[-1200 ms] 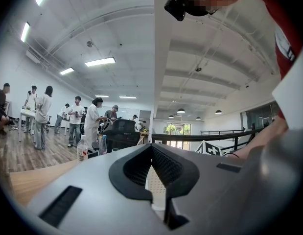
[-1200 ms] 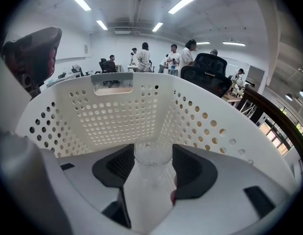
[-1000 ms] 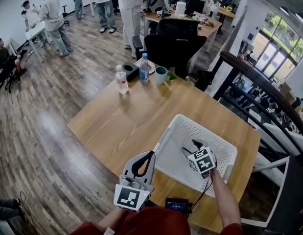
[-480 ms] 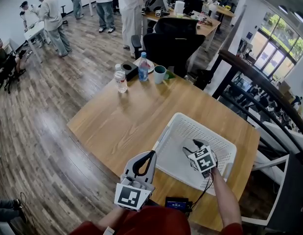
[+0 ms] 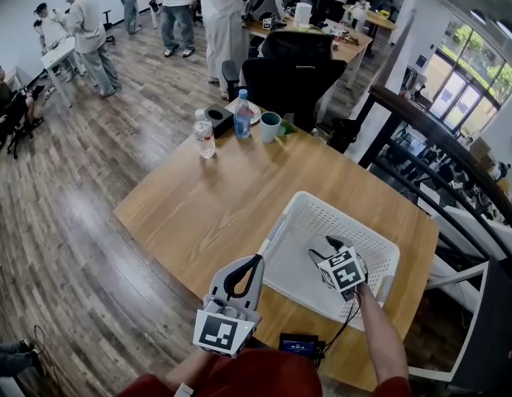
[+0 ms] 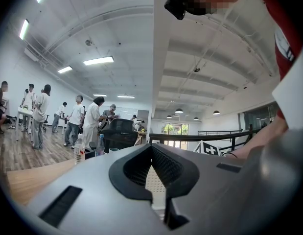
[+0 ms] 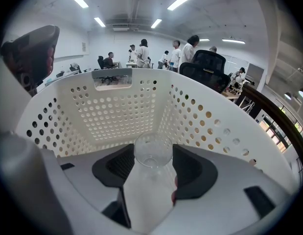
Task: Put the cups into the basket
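A white perforated basket (image 5: 299,203) stands on the wooden table (image 5: 206,205), near its front right. My right gripper (image 5: 322,250) reaches down inside the basket. In the right gripper view a clear plastic cup (image 7: 152,152) lies along the jaws, base pointing at the basket's wall (image 7: 112,106), with the right gripper (image 7: 152,166) shut on its sides. A teal mug (image 5: 271,126) stands at the table's far edge. My left gripper (image 5: 255,261) hovers left of the basket over the front edge, level, shut, holding nothing.
Two water bottles (image 5: 206,136) (image 5: 244,115) and a black box (image 5: 221,120) stand beside the mug. A small dark device (image 5: 300,347) lies at the front edge. A black office chair (image 5: 293,77) is behind the table; several people stand farther back.
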Available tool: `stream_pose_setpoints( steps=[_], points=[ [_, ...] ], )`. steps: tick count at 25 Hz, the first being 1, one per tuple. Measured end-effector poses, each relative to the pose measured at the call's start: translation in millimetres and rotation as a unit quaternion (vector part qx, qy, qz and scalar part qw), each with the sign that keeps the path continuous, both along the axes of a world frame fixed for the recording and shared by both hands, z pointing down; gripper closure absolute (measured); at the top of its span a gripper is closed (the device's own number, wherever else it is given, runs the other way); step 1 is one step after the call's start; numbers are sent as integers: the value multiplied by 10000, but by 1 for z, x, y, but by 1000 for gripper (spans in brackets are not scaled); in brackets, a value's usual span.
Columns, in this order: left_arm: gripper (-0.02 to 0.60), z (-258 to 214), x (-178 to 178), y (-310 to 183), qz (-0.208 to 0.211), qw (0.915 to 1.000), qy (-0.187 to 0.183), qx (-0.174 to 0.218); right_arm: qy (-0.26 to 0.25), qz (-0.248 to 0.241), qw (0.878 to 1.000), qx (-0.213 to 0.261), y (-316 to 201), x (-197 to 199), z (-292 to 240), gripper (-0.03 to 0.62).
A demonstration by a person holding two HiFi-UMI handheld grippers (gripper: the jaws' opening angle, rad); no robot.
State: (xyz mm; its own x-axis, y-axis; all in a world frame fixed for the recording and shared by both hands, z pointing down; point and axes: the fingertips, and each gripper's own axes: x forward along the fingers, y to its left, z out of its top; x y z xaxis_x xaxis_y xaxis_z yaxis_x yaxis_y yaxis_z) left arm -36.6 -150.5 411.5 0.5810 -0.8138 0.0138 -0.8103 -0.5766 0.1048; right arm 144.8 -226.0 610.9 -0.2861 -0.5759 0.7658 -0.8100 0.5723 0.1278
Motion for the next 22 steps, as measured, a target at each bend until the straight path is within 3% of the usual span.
stream_pose_setpoints(
  steps=[6, 11, 22],
  points=[
    [575, 1, -4, -3, -54, 9999, -8, 120, -48, 6, 10000, 5, -1, -1, 0, 344],
    [575, 5, -4, -4, -119, 9999, -78, -44, -217, 121, 9997, 5, -3, 3, 2, 342],
    [575, 2, -8, -7, -188, 9997, -151, -15, -445, 114, 9989, 109, -8, 0, -3, 320]
  ],
)
